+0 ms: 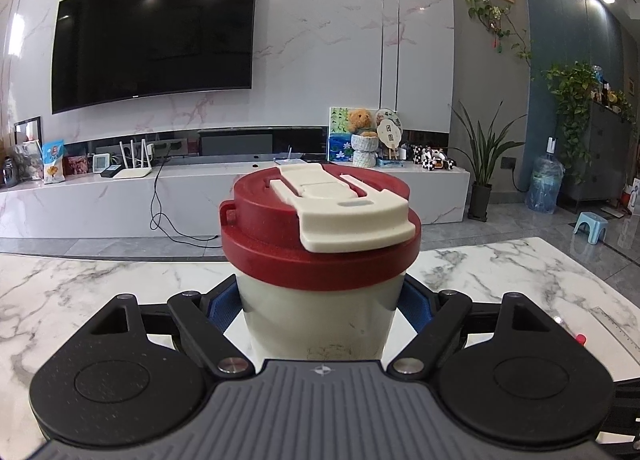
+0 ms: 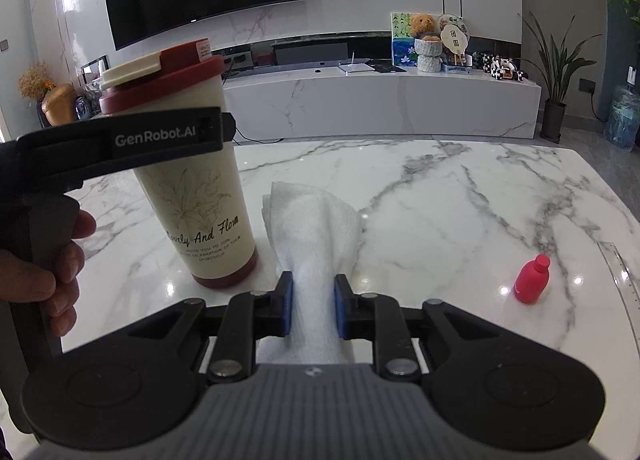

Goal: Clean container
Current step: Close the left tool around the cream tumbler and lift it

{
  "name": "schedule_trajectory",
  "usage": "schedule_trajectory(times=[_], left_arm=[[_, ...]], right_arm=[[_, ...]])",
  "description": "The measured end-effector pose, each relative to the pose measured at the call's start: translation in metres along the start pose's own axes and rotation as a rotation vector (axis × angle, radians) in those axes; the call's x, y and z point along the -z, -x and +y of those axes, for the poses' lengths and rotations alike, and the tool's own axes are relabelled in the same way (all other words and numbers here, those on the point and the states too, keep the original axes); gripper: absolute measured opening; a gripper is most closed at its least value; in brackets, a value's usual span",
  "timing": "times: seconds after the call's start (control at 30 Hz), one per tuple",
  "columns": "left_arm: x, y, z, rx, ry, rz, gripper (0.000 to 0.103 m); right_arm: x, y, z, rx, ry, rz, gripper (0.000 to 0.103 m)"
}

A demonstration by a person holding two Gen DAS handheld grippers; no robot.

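Left tongs (image 1: pixel 320 302) clamp the smooth, rigid travel cup (image 2: pixel 200 179), standing left-centre on the marble bench (image 2: pixel 460 199); likely slippery, best gripped below its lid. Right tongs (image 2: pixel 313 306) pinch a soft paper towel (image 2: pixel 316 219).

We see a glossy white marble worktop (image 2: pixel 440 195) veined in grey, mirroring the ceiling lights. On it, centre left, stands a smooth cream plastic cup (image 2: pixel 200 195) with a matt red lid (image 1: pixel 320 244). Embossed white paper towel (image 2: pixel 316 227) lies beside it; at lower right, a shiny pink plastic bottle (image 2: pixel 532 280).
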State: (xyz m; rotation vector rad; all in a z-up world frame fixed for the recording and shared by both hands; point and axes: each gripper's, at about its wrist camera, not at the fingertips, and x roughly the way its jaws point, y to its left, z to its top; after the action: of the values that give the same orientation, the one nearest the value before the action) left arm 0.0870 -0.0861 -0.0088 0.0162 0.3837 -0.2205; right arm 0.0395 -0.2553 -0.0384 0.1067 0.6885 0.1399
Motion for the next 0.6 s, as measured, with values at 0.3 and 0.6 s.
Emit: schedule_trajectory(times=[0.3, 0.6], left_arm=[[-0.002, 0.017, 0.008, 0.033, -0.030, -0.014, 0.079], [0.002, 0.055, 0.021, 0.080, -0.061, 0.003, 0.079]], right_arm=[[0.000, 0.000, 0.000, -0.001, 0.004, 0.003, 0.023], [-0.003, 0.016, 0.007, -0.013, 0.047, -0.052, 0.023]])
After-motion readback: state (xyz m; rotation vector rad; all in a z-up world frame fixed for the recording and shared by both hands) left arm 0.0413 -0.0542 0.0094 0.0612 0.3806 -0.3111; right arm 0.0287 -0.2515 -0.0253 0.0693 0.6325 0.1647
